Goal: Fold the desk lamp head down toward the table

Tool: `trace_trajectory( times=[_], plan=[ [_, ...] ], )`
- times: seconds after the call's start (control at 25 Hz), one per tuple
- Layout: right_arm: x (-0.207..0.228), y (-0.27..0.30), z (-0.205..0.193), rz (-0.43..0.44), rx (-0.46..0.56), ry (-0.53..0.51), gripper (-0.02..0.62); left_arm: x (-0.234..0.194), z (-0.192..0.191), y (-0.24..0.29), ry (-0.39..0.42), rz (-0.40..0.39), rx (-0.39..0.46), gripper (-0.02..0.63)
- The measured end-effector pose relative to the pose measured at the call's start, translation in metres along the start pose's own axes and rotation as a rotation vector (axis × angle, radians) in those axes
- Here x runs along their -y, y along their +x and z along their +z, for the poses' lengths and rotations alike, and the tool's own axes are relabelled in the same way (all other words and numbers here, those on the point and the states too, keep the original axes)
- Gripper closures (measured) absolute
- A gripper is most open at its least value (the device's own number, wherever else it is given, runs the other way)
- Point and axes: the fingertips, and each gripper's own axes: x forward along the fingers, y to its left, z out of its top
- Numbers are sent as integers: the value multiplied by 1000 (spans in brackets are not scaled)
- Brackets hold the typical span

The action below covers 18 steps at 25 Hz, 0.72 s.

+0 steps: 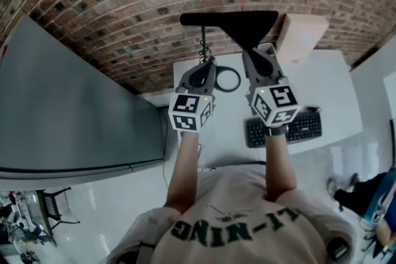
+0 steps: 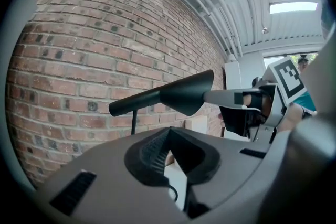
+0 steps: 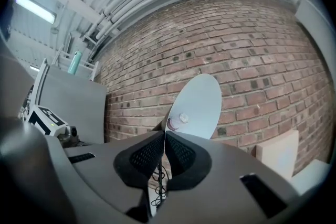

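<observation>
The lamp head (image 1: 247, 25) is raised above the white tabletop (image 1: 325, 86), close to the brick wall (image 1: 111, 3), with its arm about level. The right gripper (image 1: 257, 54) pinches the rim of the head's wide end; in the right gripper view the fingers (image 3: 149, 152) are closed on the thin edge, and the pale inside with the bulb (image 3: 182, 118) shows above them. The left gripper (image 1: 206, 65) is beside it, under the arm, its fingers (image 2: 155, 149) pressed together at the tips with nothing between them. A keyboard (image 1: 291, 128) lies nearer the person.
</observation>
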Motion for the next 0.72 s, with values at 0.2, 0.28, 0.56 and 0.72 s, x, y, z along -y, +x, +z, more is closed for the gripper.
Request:
trace_trajectory(
  times=[0.2, 0.28, 0.56, 0.72],
  plan=[
    [1, 0, -2, 11, -10, -3, 584, 0, -2, 1, -6, 8, -5, 606],
    [0, 0, -1, 13, -11, -25, 587, 0, -3, 1, -9, 12, -6, 606],
    [2, -1, -10, 6, -25, 5, 588, 2, -6, 0, -22, 11, -8, 606],
    [2, -2, -16, 8, -31, 17, 588, 1, -4, -3, -46, 10, 2, 606]
  ],
)
